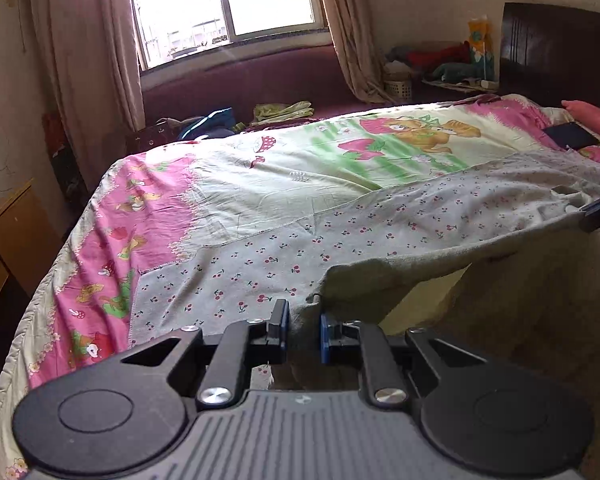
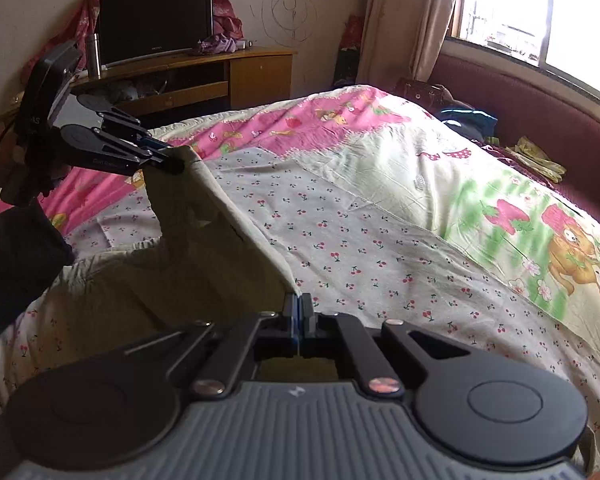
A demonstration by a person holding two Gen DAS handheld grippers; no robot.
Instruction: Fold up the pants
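Note:
The pants (image 1: 380, 216) are pale cloth printed with small red cherries, spread across the bed, and they also show in the right wrist view (image 2: 360, 248). Both grippers hold one long edge lifted off the bed, showing the plain beige inside (image 2: 204, 264). My left gripper (image 1: 303, 330) is shut on a bunched edge of the pants; it also shows in the right wrist view (image 2: 172, 162) at upper left. My right gripper (image 2: 299, 316) is shut on the same edge; its tip shows in the left wrist view (image 1: 596, 210) at far right.
The bed carries a pink, green and cream cartoon quilt (image 1: 300, 168). A dark flat object (image 1: 572, 136) and pink pillow (image 1: 592, 118) lie near the headboard. A maroon window bench (image 1: 260, 80) holds clothes. A wooden TV stand (image 2: 204, 76) stands past the bed's foot.

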